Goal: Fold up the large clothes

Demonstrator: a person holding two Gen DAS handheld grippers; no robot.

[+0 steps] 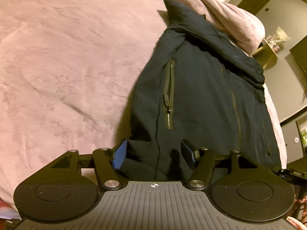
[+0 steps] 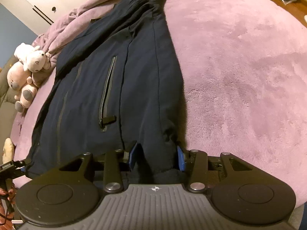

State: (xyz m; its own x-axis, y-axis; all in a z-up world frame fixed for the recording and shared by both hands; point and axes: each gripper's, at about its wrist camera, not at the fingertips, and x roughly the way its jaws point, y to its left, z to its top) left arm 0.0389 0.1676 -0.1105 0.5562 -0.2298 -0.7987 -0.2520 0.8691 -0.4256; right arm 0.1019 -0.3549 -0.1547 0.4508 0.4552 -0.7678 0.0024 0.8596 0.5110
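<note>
Your left gripper [image 1: 154,154] and right gripper [image 2: 157,158] each stand spread wide around the near hem of the navy jacket [image 1: 201,95] — not pinching it — which lies flat and lengthwise on the pink plush blanket [image 1: 67,67], sleeves folded inward, pocket zippers showing.

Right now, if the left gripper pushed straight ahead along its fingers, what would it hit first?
The dark jacket. The left gripper already has the hem between its blue fingertips, so going on would just bunch the cloth toward the pocket zipper. Whether the jaws already pinch it is unclear.
</note>
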